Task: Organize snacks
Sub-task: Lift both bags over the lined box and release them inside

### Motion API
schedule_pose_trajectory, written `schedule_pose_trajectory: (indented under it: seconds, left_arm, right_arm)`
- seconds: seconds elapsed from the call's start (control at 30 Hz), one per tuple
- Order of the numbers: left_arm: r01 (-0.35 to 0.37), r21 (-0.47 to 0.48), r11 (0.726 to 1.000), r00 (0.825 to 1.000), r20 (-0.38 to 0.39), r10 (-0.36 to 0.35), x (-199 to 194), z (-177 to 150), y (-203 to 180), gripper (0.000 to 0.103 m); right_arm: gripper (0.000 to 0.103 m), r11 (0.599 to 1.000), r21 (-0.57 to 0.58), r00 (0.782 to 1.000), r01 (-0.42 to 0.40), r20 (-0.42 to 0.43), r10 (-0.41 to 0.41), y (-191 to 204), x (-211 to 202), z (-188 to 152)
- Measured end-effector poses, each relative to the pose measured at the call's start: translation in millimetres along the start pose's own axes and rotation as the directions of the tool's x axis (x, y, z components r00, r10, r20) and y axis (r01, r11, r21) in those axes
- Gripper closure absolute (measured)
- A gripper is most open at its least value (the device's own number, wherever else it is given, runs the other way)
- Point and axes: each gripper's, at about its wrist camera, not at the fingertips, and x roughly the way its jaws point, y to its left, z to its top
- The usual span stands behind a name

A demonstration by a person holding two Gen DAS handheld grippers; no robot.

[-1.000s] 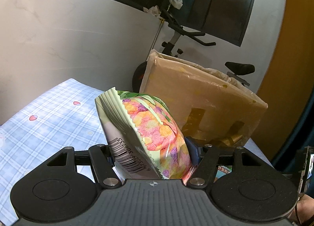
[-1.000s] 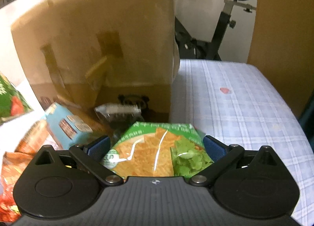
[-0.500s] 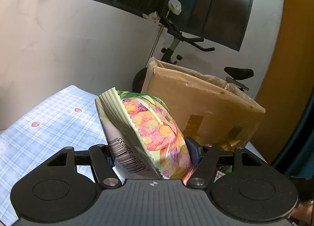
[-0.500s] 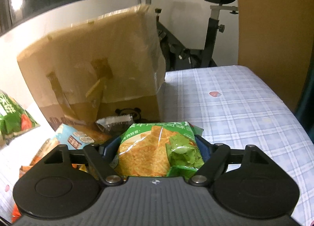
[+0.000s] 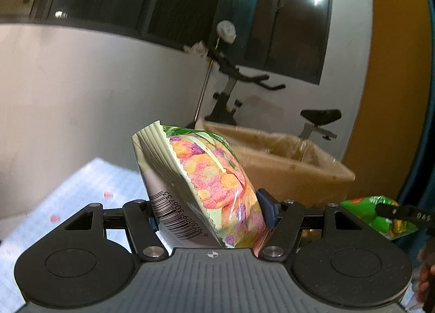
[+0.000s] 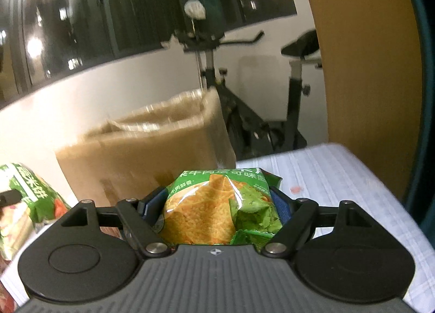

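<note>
My left gripper (image 5: 210, 213) is shut on a pastel pink-and-orange snack bag (image 5: 201, 185) with a barcode, held upright in the air. My right gripper (image 6: 217, 205) is shut on a green tortilla-chip bag (image 6: 217, 209). An open cardboard box (image 5: 285, 166) stands ahead of the left gripper; it also shows in the right wrist view (image 6: 152, 155), ahead and to the left, blurred. The green bag and the right gripper's tip appear at the right edge of the left wrist view (image 5: 378, 215).
The table has a blue-checked cloth (image 6: 337, 177). Another green snack bag (image 6: 24, 201) shows at the left of the right wrist view. An exercise bike (image 6: 244, 101) stands behind the box by a white wall and dark windows. An orange wall (image 5: 391, 95) is at the right.
Both grippers have risen with their bags. The box now sits lower in both views and its open top shows. The right gripper closed tighter on the green bag.
</note>
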Motion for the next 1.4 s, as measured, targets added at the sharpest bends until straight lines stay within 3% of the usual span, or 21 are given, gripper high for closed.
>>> schedule_pose_trajectory:
  seconds: [0.3,0.47,0.63,0.87,1.0,1.33,1.4]
  left_arm:
    - [0.057,0.102,0.993,0.994,0.085,-0.066,-1,52,-22,0.034]
    - [0.05,0.188,0.981,0.992,0.102,-0.071,21,72,-44,0.034]
    - [0.083,0.19,0.978,0.994,0.047,-0.094,63,92,-54,0.034]
    - [0.031,0.246,0.969,0.999,-0.047,-0.02,134,102,-61,0.033]
    - [-0.001,0.29,0.957,0.996,-0.084,0.027,162,99,-64,0.033]
    - [-0.013,0.313,0.95,0.987,-0.148,0.062,195,98,-60,0.029]
    - [-0.021,0.328,0.945,0.984,-0.162,0.078,198,97,-59,0.022]
  right_arm:
    - [0.023,0.991,-0.096,0.985,-0.091,0.138,0.103,29,-17,58]
    - [0.023,0.977,-0.17,0.979,-0.129,0.136,0.153,46,3,82]
    - [0.023,0.961,-0.238,0.984,-0.14,0.077,0.162,61,51,99]
    - [0.023,0.97,-0.205,0.991,-0.133,-0.025,0.13,71,128,113]
    - [0.023,0.962,-0.242,0.991,-0.128,-0.067,0.115,80,159,110]
    - [0.022,0.962,-0.236,0.982,-0.135,-0.159,0.098,87,193,92]
    - [0.021,0.965,-0.23,0.981,-0.13,-0.174,0.091,86,197,90]
